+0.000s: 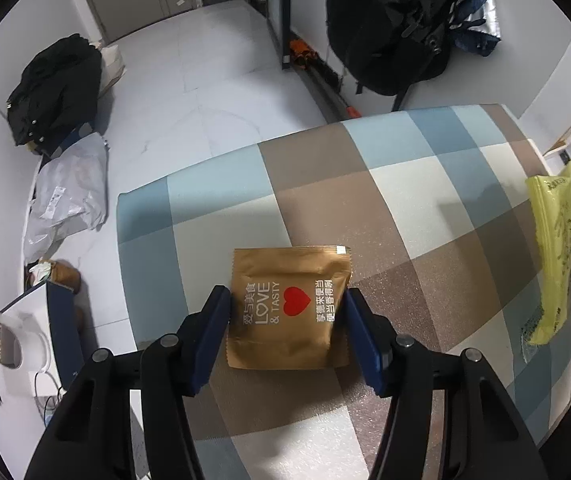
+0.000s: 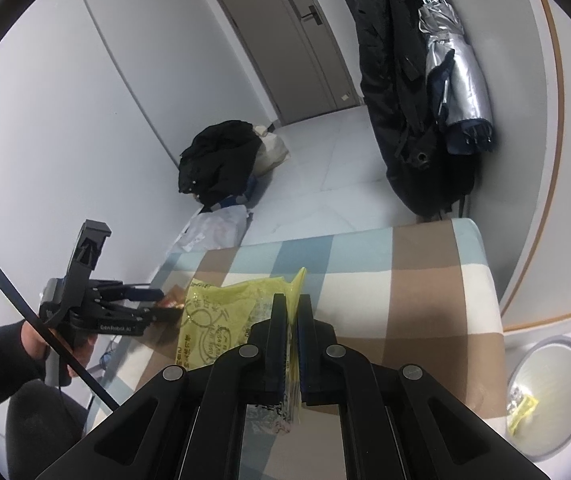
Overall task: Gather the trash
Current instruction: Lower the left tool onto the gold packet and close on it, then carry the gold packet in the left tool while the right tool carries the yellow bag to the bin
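A gold snack packet (image 1: 291,306) with a red heart lies flat on the checked tablecloth (image 1: 405,208). My left gripper (image 1: 287,300) is open, its two blue fingers on either side of the packet, close to its edges. In the right wrist view the left gripper (image 2: 157,300) shows at the table's left edge by the packet (image 2: 173,300). My right gripper (image 2: 291,304) is shut on a yellow plastic bag (image 2: 221,312), which hangs over the table. The bag also shows at the right edge of the left wrist view (image 1: 557,248).
A round bin (image 2: 551,396) with a yellow scrap inside stands on the floor right of the table. Black coats and an umbrella (image 2: 453,92) hang by the wall beyond the table. A black jacket (image 1: 53,92) and white bags (image 1: 69,196) lie on the floor at left.
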A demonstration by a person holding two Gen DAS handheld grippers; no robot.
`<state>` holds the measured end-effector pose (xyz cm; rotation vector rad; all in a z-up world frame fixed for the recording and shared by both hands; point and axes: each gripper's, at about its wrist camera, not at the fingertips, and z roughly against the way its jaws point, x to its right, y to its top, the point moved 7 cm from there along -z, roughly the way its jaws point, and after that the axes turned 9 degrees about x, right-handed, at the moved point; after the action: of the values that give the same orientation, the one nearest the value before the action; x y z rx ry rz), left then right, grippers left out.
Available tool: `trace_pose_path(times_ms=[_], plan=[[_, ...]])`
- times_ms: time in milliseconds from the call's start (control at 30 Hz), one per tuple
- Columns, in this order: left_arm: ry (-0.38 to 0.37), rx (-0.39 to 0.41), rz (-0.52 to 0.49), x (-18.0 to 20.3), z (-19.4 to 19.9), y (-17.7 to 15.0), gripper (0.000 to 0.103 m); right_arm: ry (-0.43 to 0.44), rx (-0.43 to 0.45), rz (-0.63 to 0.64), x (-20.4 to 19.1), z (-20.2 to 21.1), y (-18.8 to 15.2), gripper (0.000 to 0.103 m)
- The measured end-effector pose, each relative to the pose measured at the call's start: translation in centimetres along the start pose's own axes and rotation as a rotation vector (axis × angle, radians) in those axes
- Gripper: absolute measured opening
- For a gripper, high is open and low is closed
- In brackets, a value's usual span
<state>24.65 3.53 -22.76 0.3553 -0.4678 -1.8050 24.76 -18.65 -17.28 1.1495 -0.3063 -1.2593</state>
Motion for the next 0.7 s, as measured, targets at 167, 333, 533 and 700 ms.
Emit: trace_pose_path(times_ms=[167,333,533,700], plan=[[0.025,-0.004,0.056,-0.2,0.1,-0.3,0.053,-0.017,0.008,0.049,-0.3,0.4,-0.1,0.004],[0.05,-0.005,0.092,-0.3,0.3,-0.7,0.053,-0.013,0.022,0.038,-0.1,1.2,0.2,0.004],[0.062,-0.018,0.124,-0.4,0.6,-1.2,0.053,-0.016,0.021,0.039,0.0,1.6,0.0,0.004],[0.09,-0.031,0.147,-0.6,1.1,-1.6,0.045,-0.015,0.027,0.031,0.0,2.0,0.0,0.004]])
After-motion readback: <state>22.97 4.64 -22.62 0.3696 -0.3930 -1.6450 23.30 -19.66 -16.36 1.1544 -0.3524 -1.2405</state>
